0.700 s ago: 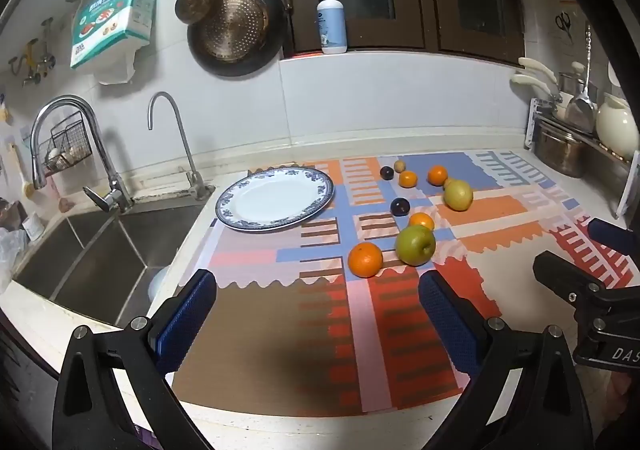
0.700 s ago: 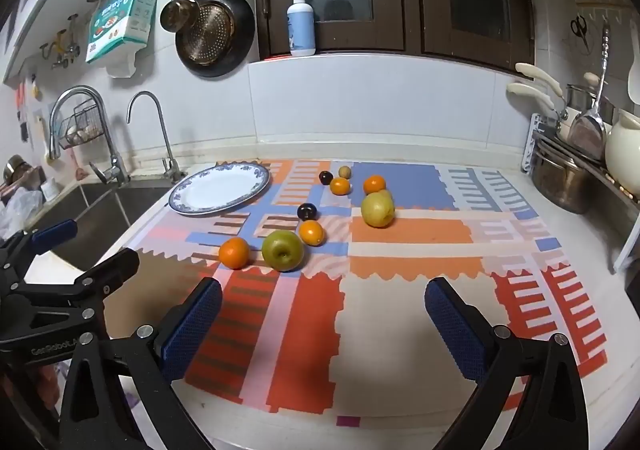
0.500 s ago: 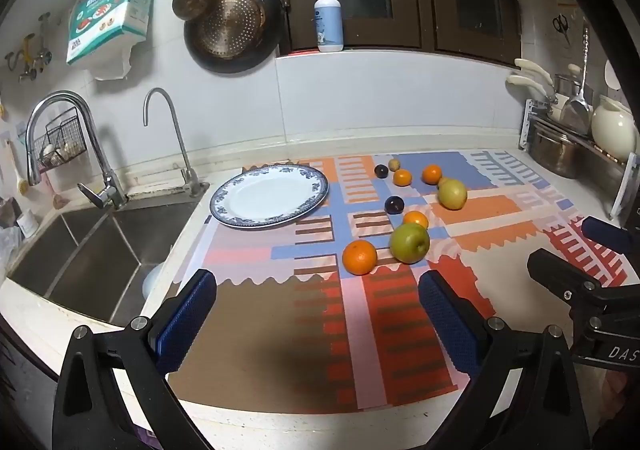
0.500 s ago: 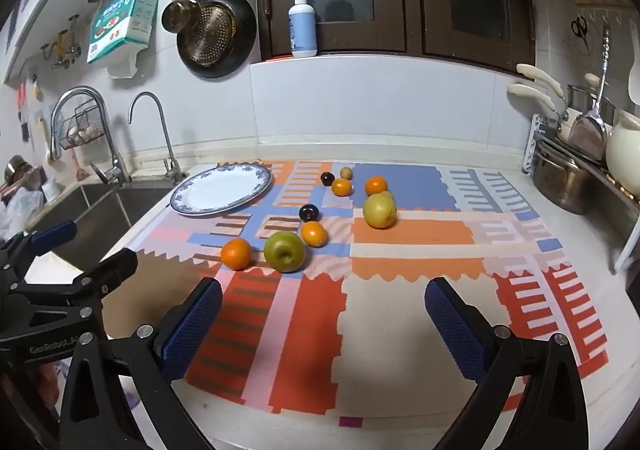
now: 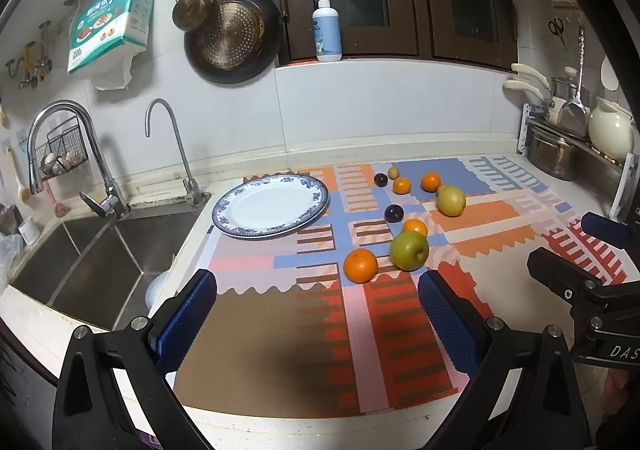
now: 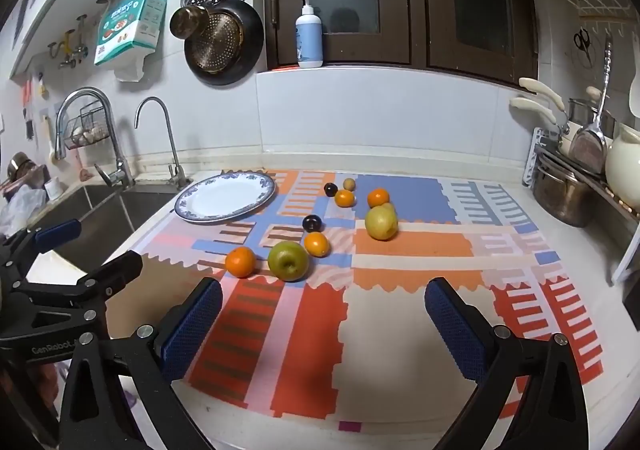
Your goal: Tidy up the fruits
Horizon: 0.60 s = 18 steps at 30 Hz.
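Note:
Several fruits lie on a patterned mat point(image 5: 380, 330): a green apple point(image 5: 409, 250), an orange point(image 5: 360, 265) beside it, a yellow pear point(image 5: 451, 201), smaller oranges and dark plums behind. An empty blue-rimmed white plate point(image 5: 271, 206) sits to their left. My left gripper point(image 5: 318, 322) is open and empty, just short of the orange and apple. My right gripper point(image 6: 324, 326) is open and empty, nearer than the apple point(image 6: 288, 261) and orange point(image 6: 240, 261). The pear point(image 6: 381, 223) and plate point(image 6: 226, 198) show too.
A steel sink point(image 5: 80, 250) with two taps lies left of the mat. A rack with pots and a cream jug point(image 5: 610, 130) stands at the right. Pans hang on the wall point(image 5: 232, 38). The counter's front edge point(image 5: 320, 430) is close below the grippers.
The left gripper has shifted slightly, so the fruits and plate sit a little further left in its view. The right view barely changed. Both grippers stay open.

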Tool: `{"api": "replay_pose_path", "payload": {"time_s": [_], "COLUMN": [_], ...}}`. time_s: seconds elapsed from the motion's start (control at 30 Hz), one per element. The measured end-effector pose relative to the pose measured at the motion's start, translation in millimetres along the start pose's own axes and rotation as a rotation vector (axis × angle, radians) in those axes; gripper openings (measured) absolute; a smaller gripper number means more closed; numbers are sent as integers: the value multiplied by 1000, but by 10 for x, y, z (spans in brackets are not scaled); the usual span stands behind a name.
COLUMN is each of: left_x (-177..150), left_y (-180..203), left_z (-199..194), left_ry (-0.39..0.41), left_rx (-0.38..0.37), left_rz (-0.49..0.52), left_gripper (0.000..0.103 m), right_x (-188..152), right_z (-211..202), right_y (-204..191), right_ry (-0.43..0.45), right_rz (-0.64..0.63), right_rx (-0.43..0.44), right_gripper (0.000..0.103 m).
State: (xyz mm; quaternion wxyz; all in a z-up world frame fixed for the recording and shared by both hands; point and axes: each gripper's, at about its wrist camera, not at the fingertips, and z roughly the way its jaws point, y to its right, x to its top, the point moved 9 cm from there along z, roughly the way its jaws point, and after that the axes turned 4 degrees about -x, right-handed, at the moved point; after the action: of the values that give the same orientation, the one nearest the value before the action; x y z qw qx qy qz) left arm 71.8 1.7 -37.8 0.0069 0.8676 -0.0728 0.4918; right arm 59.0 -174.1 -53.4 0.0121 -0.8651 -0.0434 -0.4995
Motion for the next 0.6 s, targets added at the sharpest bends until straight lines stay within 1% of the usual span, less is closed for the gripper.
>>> {"api": "replay_pose_path", "payload": {"time_s": [0.6], "left_x": [28], "left_y": [-10], "left_z": [-37], "left_ry": [9], "left_rx": [-10], "left_rz": [-5], "left_gripper": [103], "right_x": [9], "right_z": [-5], "right_y": [-40], "right_ry": [5], "right_rz": [-7], "right_rx": [9], "right_gripper": [102]}}
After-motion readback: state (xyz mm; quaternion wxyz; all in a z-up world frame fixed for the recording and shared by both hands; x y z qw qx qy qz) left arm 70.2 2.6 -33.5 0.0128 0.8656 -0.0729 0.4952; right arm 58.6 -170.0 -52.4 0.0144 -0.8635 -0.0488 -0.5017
